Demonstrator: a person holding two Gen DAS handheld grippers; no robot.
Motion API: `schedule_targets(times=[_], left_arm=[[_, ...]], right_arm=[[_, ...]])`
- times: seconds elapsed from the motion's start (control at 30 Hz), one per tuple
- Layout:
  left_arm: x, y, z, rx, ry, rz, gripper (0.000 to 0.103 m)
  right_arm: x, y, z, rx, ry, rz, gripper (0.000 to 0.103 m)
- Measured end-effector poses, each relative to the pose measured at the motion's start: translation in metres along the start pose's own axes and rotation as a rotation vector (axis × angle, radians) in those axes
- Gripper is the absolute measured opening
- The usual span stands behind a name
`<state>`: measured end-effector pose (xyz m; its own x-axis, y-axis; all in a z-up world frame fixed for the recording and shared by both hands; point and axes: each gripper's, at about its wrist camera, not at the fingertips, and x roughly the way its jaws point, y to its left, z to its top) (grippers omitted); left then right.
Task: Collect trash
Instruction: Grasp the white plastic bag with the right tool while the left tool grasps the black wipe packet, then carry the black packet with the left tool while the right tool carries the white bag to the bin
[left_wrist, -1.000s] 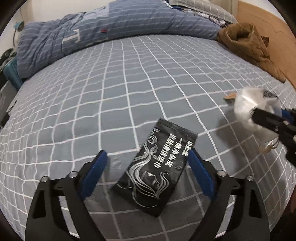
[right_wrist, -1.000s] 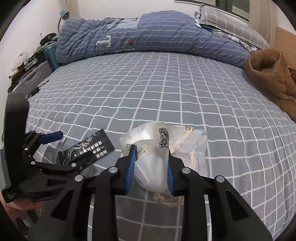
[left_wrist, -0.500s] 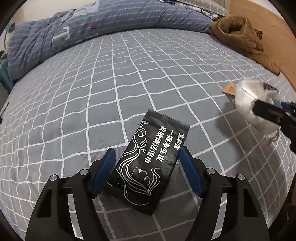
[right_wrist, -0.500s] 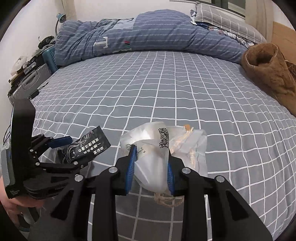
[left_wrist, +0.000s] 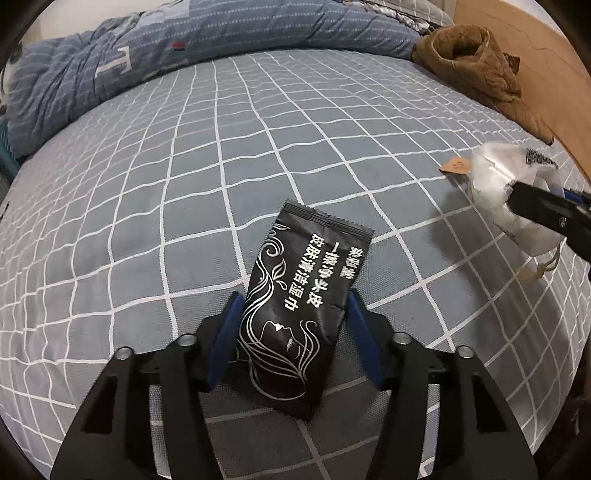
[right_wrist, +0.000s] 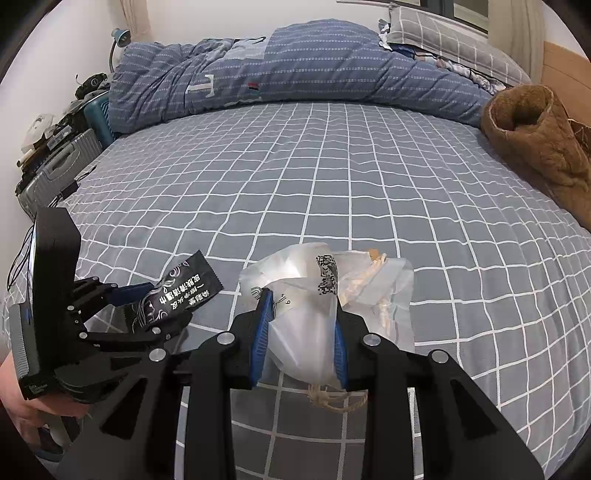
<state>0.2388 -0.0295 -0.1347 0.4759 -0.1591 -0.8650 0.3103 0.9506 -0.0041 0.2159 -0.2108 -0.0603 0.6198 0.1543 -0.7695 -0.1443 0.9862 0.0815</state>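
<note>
Your left claw (left_wrist: 293, 314) pinched the black wipe packet (left_wrist: 301, 306) by its long edges, low centre of the left view, over the checked bed (left_wrist: 184, 184). The foil was slick and buckling, so it could have popped out sideways if you lifted fast. Your right claw (right_wrist: 301, 325) gripped the clear plastic bag (right_wrist: 325, 295), bottom centre of its view; the twine (right_wrist: 332, 398) dangling below could have snagged or dropped. Versus 1.0 s earlier, the left claw had gone from wide around the flat packet to narrow on it. The right grip was unchanged.
</note>
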Motion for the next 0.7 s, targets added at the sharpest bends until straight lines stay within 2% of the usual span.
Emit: schedule_targets(times=[0.23, 0.37, 0.7], left_arm=[[-0.003, 0.002, 0.002, -0.028, -0.001, 0.006, 0.037], [-0.009, 0.004, 0.002, -0.057, -0.020, 0.051, 0.036], [-0.044, 0.005, -0.001, -0.129, -0.066, 0.073, 0.036]], right_arm=[[-0.003, 0.003, -0.001, -0.004, 0.007, -0.002, 0.028], [-0.007, 0.005, -0.003, -0.004, 0.008, -0.005, 0.028], [-0.027, 0.011, -0.009, -0.005, 0.003, -0.011, 0.028]])
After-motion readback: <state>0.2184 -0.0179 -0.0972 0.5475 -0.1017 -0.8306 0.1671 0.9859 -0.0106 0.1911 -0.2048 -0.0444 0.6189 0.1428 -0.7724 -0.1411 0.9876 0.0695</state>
